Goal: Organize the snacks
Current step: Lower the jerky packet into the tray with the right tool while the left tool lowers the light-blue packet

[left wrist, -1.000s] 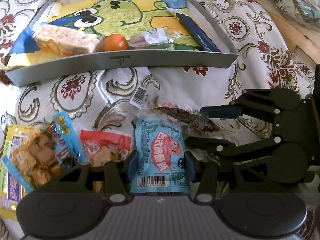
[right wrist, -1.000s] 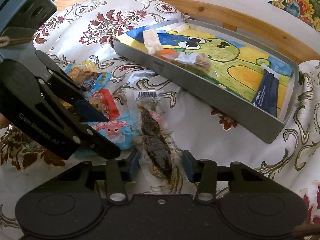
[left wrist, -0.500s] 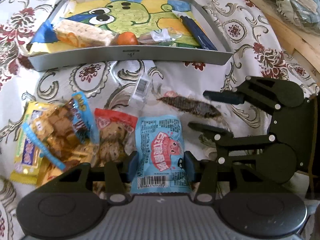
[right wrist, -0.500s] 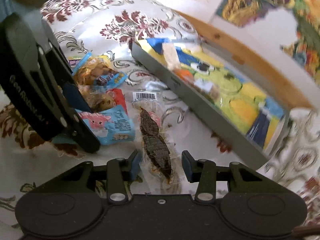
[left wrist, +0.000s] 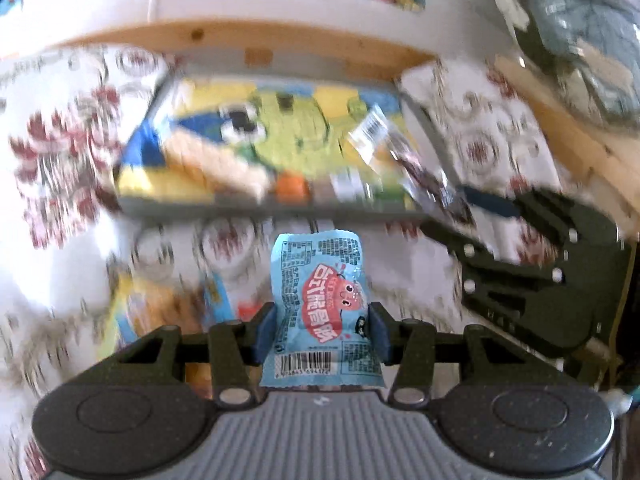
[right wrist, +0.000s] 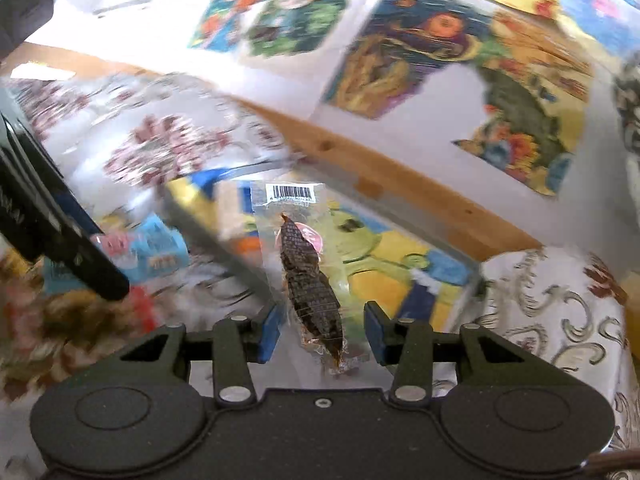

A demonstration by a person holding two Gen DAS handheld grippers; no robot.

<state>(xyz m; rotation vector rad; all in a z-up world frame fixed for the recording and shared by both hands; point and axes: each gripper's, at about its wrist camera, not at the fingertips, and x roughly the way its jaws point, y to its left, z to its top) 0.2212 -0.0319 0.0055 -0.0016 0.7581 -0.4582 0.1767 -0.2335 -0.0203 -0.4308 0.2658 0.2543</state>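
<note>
Two light, soft packets: our left gripper (left wrist: 322,330) fingers hold the blue packet (left wrist: 320,316) by its lower half, our right gripper (right wrist: 324,330) fingers pinch the crinkly clear packet (right wrist: 308,276) at 6 o'clock

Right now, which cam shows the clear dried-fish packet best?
Right wrist: the clear dried-fish packet sits sharp and centered between the right gripper fingers, barcode up. Left wrist shows it only blurred, at an angle, over the gray tray.
</note>
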